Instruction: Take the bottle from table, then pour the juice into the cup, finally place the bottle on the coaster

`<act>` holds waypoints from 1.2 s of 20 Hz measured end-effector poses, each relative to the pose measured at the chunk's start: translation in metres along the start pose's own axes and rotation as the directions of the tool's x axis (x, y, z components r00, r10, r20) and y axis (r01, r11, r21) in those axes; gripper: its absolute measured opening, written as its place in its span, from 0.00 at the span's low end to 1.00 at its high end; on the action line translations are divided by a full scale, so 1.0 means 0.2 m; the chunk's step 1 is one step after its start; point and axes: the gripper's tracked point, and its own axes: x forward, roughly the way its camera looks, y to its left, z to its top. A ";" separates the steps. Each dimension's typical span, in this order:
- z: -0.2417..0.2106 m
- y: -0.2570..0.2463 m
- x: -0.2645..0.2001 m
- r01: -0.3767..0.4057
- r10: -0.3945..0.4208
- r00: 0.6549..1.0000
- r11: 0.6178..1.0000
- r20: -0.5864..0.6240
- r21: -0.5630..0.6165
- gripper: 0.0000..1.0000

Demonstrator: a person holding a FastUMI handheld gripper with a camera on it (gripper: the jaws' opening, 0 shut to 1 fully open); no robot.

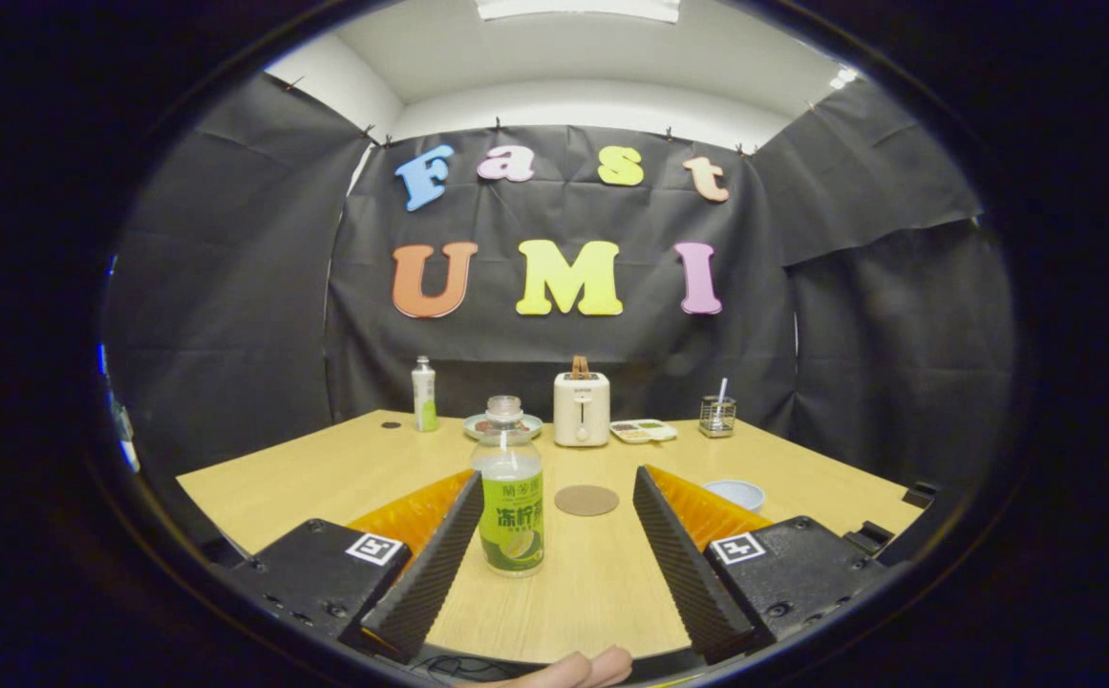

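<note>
The bottle (510, 497) stands upright on the surface (602, 583), cap on, part-filled with pale juice under a green label. It sits between the two fingers of the tool (554, 492), close beside the left finger and well clear of the right one. The tool is wide open and neither finger touches the bottle, so no grasp is made.

Just beyond the bottle, to its right, lies the round brown coaster (586, 500), flat and bare. Further right, past the right finger, stands the low pale cup (735, 494); whether anything is in it I cannot tell.

Along the back of the surface stand a second small bottle (423, 394), a plate (502, 424) partly hidden behind the near bottle's cap, a white toaster (581, 409), a small tray (644, 431) and a wire holder (716, 417) with a straw in it. A person's fingertips (585, 669) show below the tool.

By my judgement the task is at its very start: the bottle is not yet taken. Closing on it, lifting, pouring into the cup and setting it on the coaster all remain.
</note>
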 end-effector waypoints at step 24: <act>-0.10 0.20 0.62 0.017 -0.016 0.998 0.999 -0.053 0.033 1.00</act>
